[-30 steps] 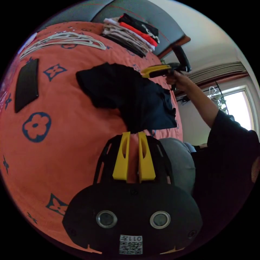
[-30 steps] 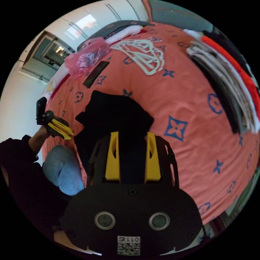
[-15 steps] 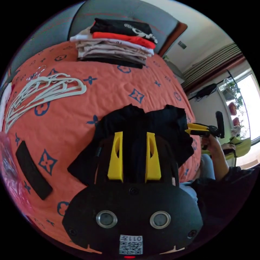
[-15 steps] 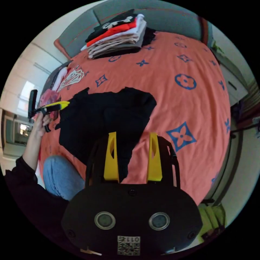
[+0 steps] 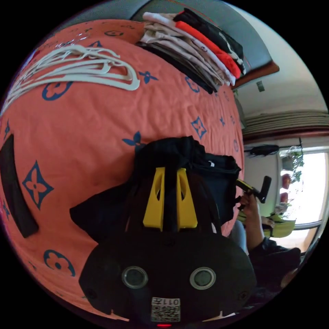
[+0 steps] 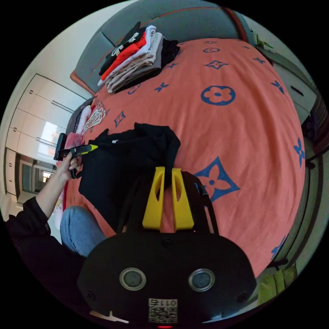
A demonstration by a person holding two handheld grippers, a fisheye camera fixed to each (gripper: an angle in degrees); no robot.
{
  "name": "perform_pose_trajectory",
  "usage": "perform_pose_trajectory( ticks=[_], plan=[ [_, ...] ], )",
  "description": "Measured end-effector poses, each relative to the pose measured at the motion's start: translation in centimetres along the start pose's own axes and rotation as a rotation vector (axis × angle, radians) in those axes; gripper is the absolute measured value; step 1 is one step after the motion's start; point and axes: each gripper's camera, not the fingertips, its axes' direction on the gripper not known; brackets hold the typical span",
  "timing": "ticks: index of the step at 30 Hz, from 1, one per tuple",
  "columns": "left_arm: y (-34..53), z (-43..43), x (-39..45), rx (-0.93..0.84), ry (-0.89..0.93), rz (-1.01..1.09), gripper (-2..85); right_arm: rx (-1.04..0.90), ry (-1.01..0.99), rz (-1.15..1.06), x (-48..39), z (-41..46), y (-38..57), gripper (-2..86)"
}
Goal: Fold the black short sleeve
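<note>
Nearest, both grippers have closed since half a second ago, when their fingers stood apart. The left gripper [image 5: 170,174] now pinches the black short sleeve [image 5: 192,161], and the right gripper [image 6: 168,174] pinches its other side. The shirt lies bunched on the near part of the orange bed [image 6: 240,137]; lifting to spread it looks next. Farther off sit white hangers [image 5: 85,65] and a stack of folded clothes [image 6: 133,58].

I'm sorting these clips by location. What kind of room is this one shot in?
Most likely a bedroom: a bed with an orange patterned bedspread and padded grey headboard, a stack of folded clothes on it, white hangers nearby, and wardrobe doors along the wall.
</note>
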Motion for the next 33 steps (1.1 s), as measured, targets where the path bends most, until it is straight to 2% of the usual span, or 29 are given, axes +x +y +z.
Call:
perform_pose_trajectory(
  ticks=[5, 8, 10, 12, 15, 16, 17, 18, 19, 22, 24, 25, 27, 29, 33],
  plan=[
    [0.0, -4.6, -1.5, 0.193, 0.329, -0.088, 2.1, 0.122, -0.027, 0.078, 1.0, -3.5, 4.5, 8.1],
    [0.5, -8.5, -0.5, 0.317, 0.284, -0.065, 1.4, 0.210, 0.051, -0.038, -1.9, -5.7, 7.3, 4.5],
    [0.4, -9.4, 1.8, 0.279, 0.250, 0.033, 0.9, 0.191, 0.021, -0.173, -4.4, -5.7, 7.8, 2.1],
    [0.3, -7.6, 6.2, 0.058, 0.262, 0.215, 0.4, 0.069, -0.031, -0.297, -7.1, -3.7, 7.5, 0.9],
    [2.1, -4.3, 10.4, -0.105, 0.212, 0.312, 0.0, -0.153, -0.086, -0.401, -9.9, -0.5, 8.3, 0.4],
    [2.4, -3.8, 10.8, -0.117, 0.173, 0.306, 0.0, -0.184, -0.068, -0.420, -10.5, 0.1, 8.9, 0.4],
    [2.6, -2.8, 10.9, -0.149, 0.036, 0.244, -0.1, -0.227, 0.011, -0.448, -11.3, 1.3, 10.0, 0.4],
    [2.6, -1.9, 10.5, -0.190, -0.070, 0.187, -0.1, -0.255, 0.153, -0.451, -11.5, 3.0, 11.1, 0.4],
    [2.5, -1.8, 10.4, -0.196, -0.044, 0.185, 0.0, -0.270, 0.213, -0.446, -11.3, 3.9, 11.6, 0.4],
    [2.7, -3.8, 11.1, -0.095, 0.209, 0.150, 0.2, -0.176, 0.099, -0.376, -11.7, 1.1, 13.8, 0.2],
    [3.3, -5.8, 13.9, -0.055, 0.368, 0.251, 0.3, 0.021, 0.079, -0.352, -12.5, -3.3, 17.1, 0.1],
    [3.4, -6.2, 14.7, -0.042, 0.375, 0.268, 0.3, 0.047, 0.104, -0.335, -12.5, -3.9, 18.0, 0.0],
    [3.2, -7.2, 18.8, 0.000, 0.383, 0.352, 0.2, 0.105, 0.282, -0.217, -12.2, -4.5, 21.1, 0.0],
    [2.2, -6.6, 22.4, -0.012, 0.408, 0.411, 0.2, 0.121, 0.338, -0.168, -12.0, -4.0, 22.6, 0.0],
    [-1.2, -2.0, 30.3, -0.048, 0.412, 0.438, 0.2, 0.160, 0.203, -0.163, -12.7, -2.8, 24.8, 0.1]
  ],
)
